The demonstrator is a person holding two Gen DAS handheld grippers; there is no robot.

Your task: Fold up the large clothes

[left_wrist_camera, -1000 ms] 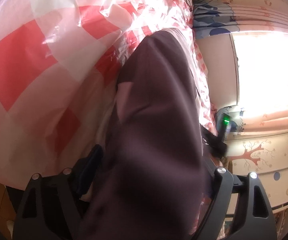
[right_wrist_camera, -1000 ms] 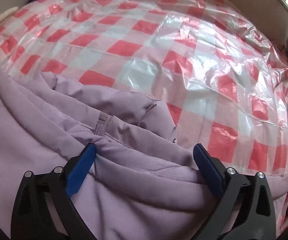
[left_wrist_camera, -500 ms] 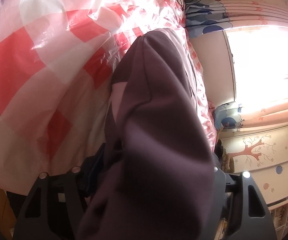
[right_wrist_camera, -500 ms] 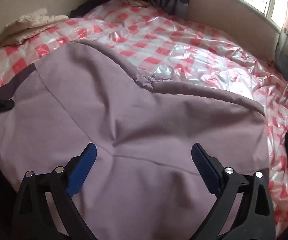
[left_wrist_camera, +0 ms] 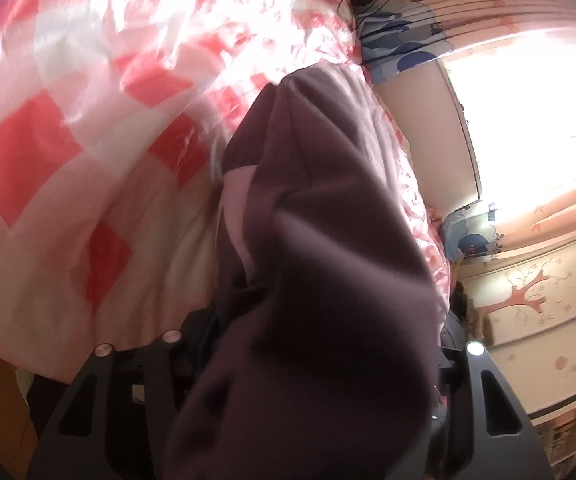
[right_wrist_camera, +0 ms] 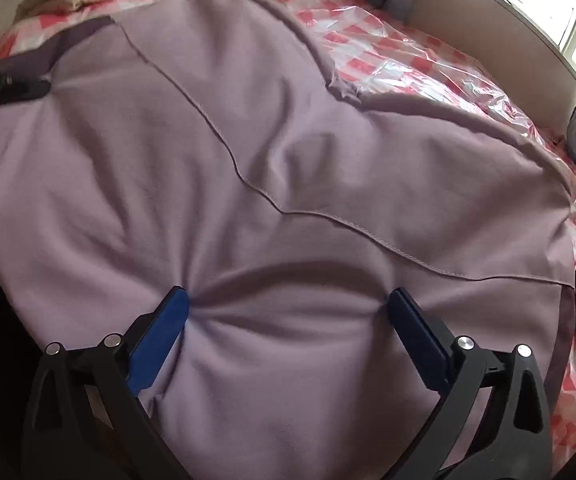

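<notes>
both tongs, left gripper (left_wrist_camera: 319,344) unclear, right gripper (right_wrist_camera: 288,312) spread wide, on the purple garment (right_wrist_camera: 272,152)

A large lilac garment (right_wrist_camera: 272,148) of soft, matte cloth is spread wide across a bed, its surface puckered into radiating creases near the lower edge. A curved stitched seam is seen running diagonally across it. In the left wrist view, the same garment (left_wrist_camera: 319,280) is seen bunched into a dark, shadowed ridge.

left gripper (left_wrist_camera: 319,360) fingertips: buried under purple garment (left_wrist_camera: 327,280) | grip: cannot tell | garment's near edge: cropped
</notes>
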